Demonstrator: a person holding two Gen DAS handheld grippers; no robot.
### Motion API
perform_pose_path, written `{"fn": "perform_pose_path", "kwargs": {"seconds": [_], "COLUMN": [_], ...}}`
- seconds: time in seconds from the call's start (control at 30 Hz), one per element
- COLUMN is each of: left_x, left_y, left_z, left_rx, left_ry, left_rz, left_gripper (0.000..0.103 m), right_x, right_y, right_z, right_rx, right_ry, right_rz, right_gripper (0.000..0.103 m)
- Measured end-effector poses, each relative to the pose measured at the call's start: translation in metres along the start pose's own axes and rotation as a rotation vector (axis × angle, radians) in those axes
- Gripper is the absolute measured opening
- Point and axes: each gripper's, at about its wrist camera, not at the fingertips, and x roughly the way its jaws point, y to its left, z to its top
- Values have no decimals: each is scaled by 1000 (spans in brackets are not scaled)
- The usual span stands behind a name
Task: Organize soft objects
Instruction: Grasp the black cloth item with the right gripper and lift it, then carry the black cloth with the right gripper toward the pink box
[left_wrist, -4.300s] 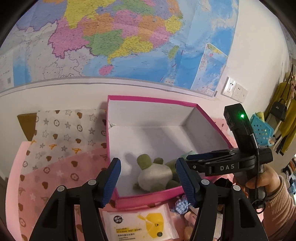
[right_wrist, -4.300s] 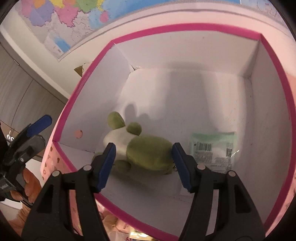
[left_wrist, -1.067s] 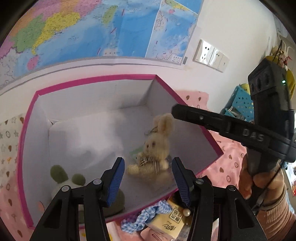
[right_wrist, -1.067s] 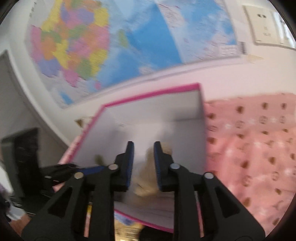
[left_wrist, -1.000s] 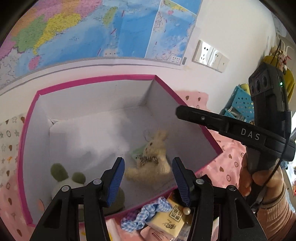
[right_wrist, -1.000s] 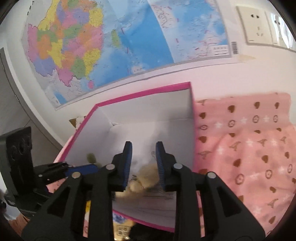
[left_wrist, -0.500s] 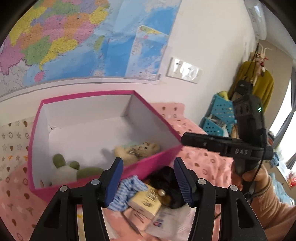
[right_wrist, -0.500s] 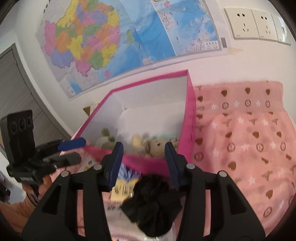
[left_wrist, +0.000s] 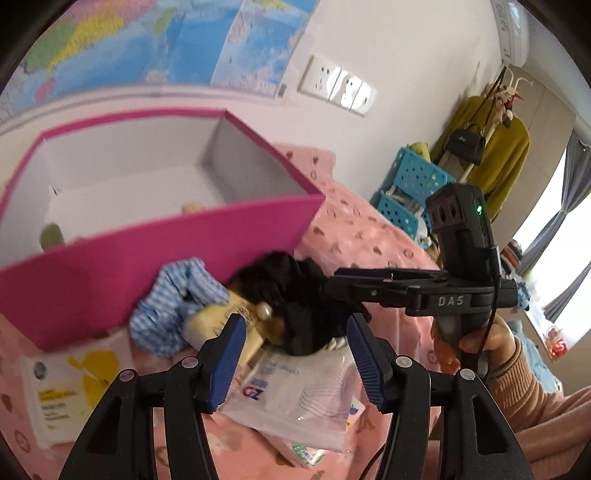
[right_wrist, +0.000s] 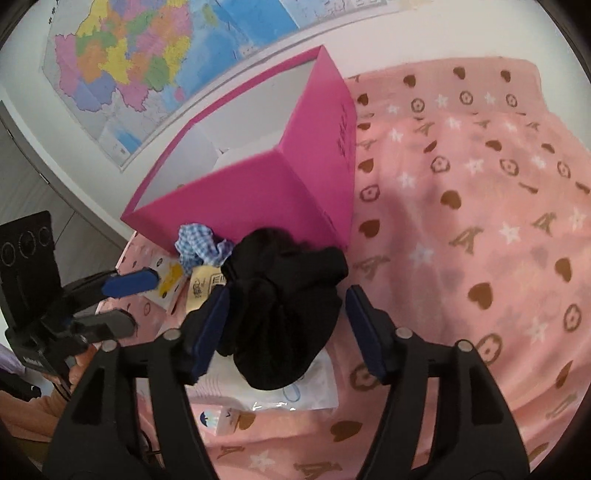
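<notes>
A pink box stands on a pink patterned blanket. A green plush and a beige plush peek over its front wall. In front of the box lie a black soft bundle, a blue checked scrunchie and a yellow packet. My right gripper is open, with the black bundle between its fingers. My left gripper is open and empty, above a clear plastic pack.
A wet-wipes pack lies at the left of the pile. Blue baskets and hanging clothes stand at the far right. A map and wall sockets are behind the box.
Both grippers have dropped lower and closer to the pile in front of the box. The right gripper now straddles the black bundle. The plush rabbit released earlier lies in the box.
</notes>
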Motion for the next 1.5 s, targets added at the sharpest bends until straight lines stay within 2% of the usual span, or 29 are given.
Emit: {"fn": "perform_pose_path", "kwargs": {"seconds": [0.27, 0.53, 0.6, 0.63, 0.67, 0.73, 0.77, 1.1, 1.27, 1.5], "left_x": [20, 40, 43, 45, 46, 49, 50, 65, 63, 47], "left_y": [-4, -5, -2, -1, -1, -2, -2, -12, -10, -11], "left_z": [-7, -10, -10, -10, -9, -8, -7, 0, 2, 8], "left_rx": [-12, -41, -47, -52, -58, -68, -72, -86, -99, -97], "left_ry": [53, 95, 103, 107, 109, 111, 112, 107, 99, 53], "left_rz": [-12, -44, -46, -48, -55, -66, -69, -108, -134, -246], "left_gripper": [58, 58, 58, 58, 58, 58, 58, 56, 61, 61], "right_x": [16, 31, 33, 32, 32, 29, 27, -14, -30, -46], "right_y": [3, 9, 12, 12, 12, 11, 12, 32, 48, 69], "right_z": [2, 5, 3, 3, 3, 2, 1, -2, 2, 10], "right_rx": [-6, -33, -56, -61, -65, -70, -74, -94, -117, -160], "right_ry": [19, 33, 26, 22, 22, 12, 6, -88, -133, -166], "right_rz": [10, -20, -28, -31, -38, -30, -24, 66, 103, 179], "right_gripper": [77, 78, 68, 50, 37, 34, 27, 20, 17, 11]}}
